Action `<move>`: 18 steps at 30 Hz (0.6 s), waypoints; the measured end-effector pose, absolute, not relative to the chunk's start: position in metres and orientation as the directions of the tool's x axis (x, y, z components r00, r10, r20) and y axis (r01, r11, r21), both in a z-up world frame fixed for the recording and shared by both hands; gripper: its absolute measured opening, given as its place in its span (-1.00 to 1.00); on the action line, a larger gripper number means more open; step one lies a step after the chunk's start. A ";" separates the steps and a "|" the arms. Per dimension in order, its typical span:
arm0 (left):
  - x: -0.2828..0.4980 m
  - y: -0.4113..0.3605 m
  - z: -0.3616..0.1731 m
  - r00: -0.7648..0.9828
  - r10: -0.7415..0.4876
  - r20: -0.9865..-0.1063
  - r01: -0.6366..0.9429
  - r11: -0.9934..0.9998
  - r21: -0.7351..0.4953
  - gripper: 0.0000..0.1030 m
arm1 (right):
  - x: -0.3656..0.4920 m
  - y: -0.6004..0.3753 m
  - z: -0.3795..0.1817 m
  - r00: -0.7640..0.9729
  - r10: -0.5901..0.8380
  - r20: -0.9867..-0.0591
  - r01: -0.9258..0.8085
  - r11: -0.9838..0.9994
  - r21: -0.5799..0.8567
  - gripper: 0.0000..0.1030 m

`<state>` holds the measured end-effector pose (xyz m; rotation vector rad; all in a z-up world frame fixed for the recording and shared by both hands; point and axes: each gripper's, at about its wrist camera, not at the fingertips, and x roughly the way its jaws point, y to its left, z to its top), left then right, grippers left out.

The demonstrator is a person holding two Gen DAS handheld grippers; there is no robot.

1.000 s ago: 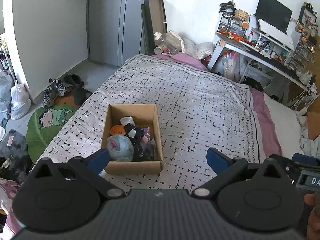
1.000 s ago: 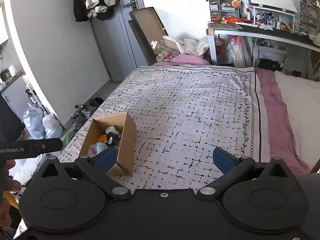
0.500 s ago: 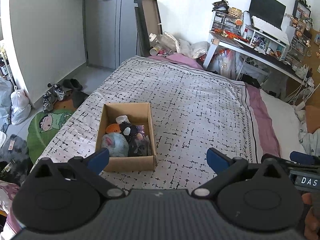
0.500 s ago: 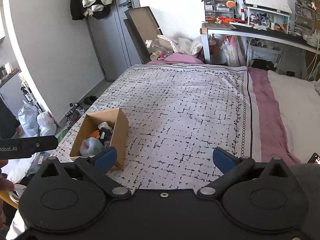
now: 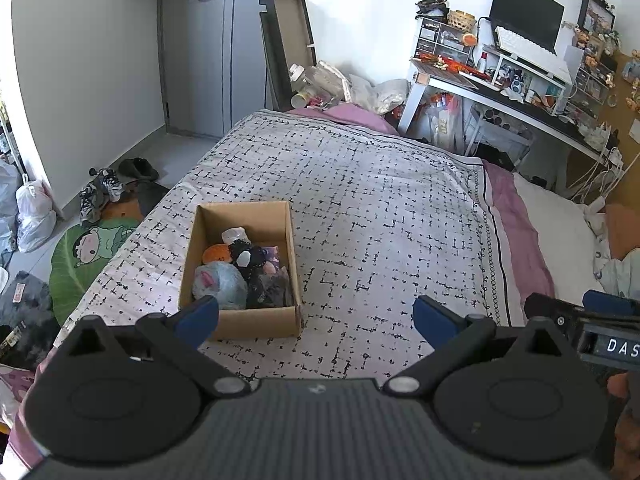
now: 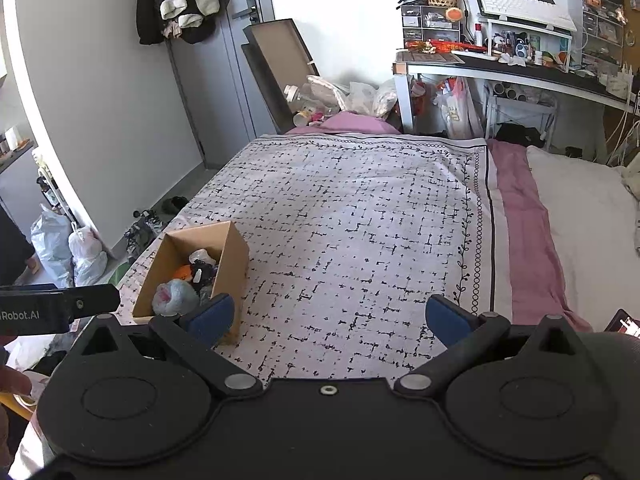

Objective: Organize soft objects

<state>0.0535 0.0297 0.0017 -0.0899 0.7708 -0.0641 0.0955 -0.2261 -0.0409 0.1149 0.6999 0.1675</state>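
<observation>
1. The left tool is held up over the near end of the bed. Its two blue fingers are spread wide apart, and there is nothing between them.
2. The right tool is also held up over the bed. Its blue fingers are wide apart too, and they hold nothing.
3. A brown cardboard box sits on the bed, on the black and white blanket, near the left side of the bed. Its top is open.
4. The soft toys are inside the box. A light blue soft toy with a pink patch lies at the near end.
5. Behind it is an orange soft toy.
6. Next to that one is a black soft toy with a white spot. A small white thing lies further back in the box.
7. In the right tool's view, the box is to the left, and the left blue finger is in front of its near corner.
8. A purple sheet shows beside the blanket on the right.
9. A white table with lots of small things on it stands past the far end of the bed.
10. Shoes and a green mat are on the floor, left of the bed.
</observation>
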 end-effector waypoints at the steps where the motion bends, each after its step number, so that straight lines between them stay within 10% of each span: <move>1: 0.053 0.030 0.002 0.717 -0.091 -0.691 0.024 0.994 -0.105 0.99 | 0.095 -0.226 -0.040 0.753 0.191 -0.630 -0.116 0.981 0.158 1.00; 18: 0.051 0.032 0.003 0.717 -0.093 -0.691 0.017 0.993 -0.116 0.99 | 0.091 -0.221 -0.036 0.758 0.188 -0.625 -0.131 0.982 0.136 1.00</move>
